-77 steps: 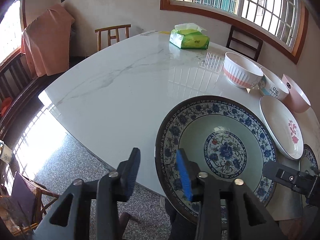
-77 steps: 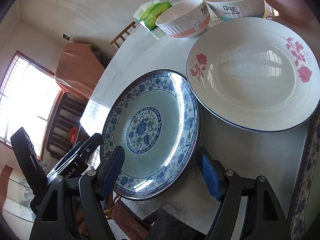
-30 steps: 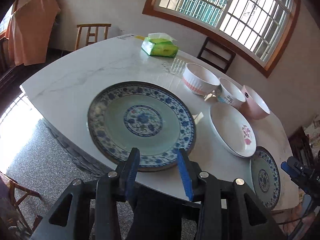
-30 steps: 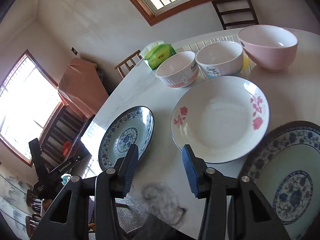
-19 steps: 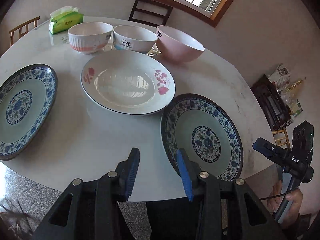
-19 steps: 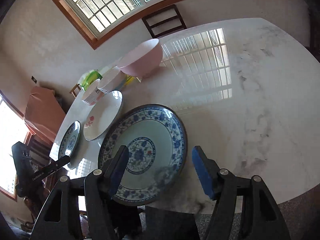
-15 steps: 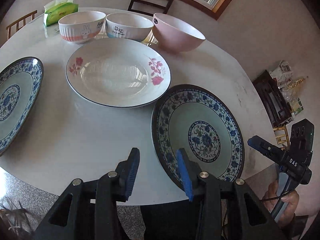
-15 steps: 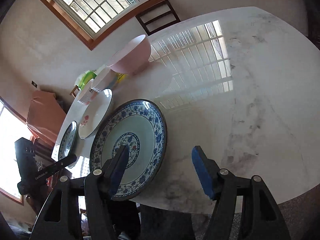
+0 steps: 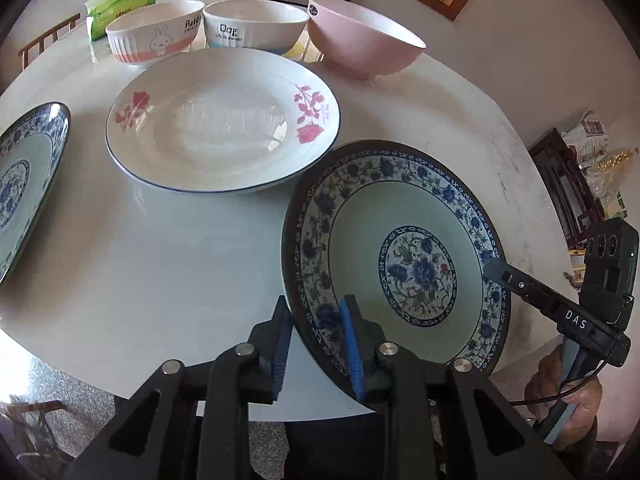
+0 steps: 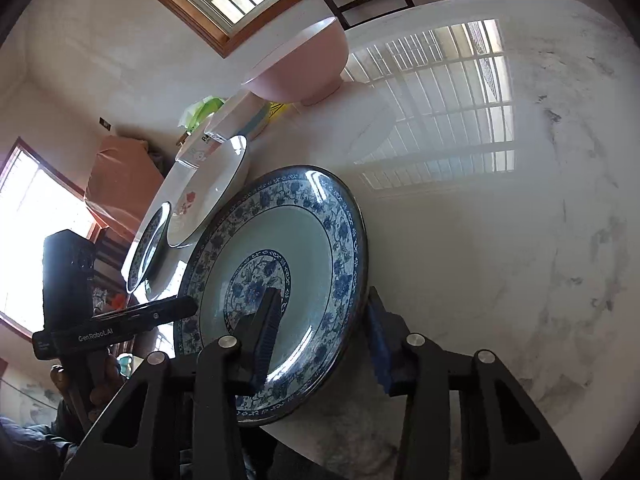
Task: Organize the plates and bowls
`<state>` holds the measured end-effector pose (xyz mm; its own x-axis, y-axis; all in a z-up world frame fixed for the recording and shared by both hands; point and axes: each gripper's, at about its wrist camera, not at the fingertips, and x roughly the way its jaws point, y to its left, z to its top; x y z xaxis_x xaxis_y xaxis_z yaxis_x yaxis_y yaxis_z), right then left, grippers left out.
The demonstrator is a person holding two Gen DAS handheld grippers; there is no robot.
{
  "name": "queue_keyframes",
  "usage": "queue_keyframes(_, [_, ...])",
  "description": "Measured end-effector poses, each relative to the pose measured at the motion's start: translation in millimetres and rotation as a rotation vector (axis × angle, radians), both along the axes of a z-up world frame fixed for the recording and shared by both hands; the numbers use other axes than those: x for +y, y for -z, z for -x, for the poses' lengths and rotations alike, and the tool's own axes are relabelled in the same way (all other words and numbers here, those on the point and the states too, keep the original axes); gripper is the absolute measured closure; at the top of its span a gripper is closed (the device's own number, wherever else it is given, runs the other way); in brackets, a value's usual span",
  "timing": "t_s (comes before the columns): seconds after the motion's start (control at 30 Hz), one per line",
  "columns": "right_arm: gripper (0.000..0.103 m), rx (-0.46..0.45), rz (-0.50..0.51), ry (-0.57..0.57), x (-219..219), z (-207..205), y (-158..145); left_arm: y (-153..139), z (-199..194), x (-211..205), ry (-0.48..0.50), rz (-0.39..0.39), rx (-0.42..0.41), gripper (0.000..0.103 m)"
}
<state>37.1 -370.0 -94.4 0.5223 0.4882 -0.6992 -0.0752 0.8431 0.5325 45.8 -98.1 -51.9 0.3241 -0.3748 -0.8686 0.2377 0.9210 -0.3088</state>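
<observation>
both claws are working on one thing now: the blue flower plate (image 9: 404,248) at the near edge of the white bench (image 9: 160,264). the left claw (image 9: 316,344) has one blue pad under the plate's rim and one on top of it, on the plate's left side. its jaws are closing on that rim, and the pads look like they touch it. the right claw (image 10: 324,340) does the same on the other side of the plate, with one pad over the inside and one outside the rim, and its jaws are closing too. the plate looks tipped a little in the right view, so it may be just coming off the bench, but i cannot tell for sure.

so the step in hand is grabbing this plate with two claws. a white rose plate (image 9: 222,120) sits just behind it, and a second blue plate (image 9: 24,176) lies far to the left. three bowls stand in a row at the back: a bunny bowl (image 9: 156,38), a dog bowl (image 9: 254,26) and a pink bowl (image 9: 364,40).

next, i think both claws must squeeze tight, lift together and keep the plate flat, then carry it over to stack with its blue twin. lifting unevenly could let it slip.
</observation>
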Motion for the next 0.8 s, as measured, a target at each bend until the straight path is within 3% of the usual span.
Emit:
queue_keyframes(0.1, [0.087, -0.001, 0.023, 0.012, -6.2, 2.2, 3.6, 3.0, -0.6, 2.3, -0.001, 0.030, 0.017, 0.080])
queue_keyframes(0.53, [0.089, 0.028, -0.068, 0.079, -14.4, 35.1, 8.1, -5.7, 15.0, -3.1, 0.046, -0.005, -0.056, 0.080])
queue_keyframes(0.8, [0.088, 0.016, -0.086, 0.092, -1.2, 52.7, 1.2, -13.0, 19.8, 6.4, 0.046, 0.011, -0.090, 0.080])
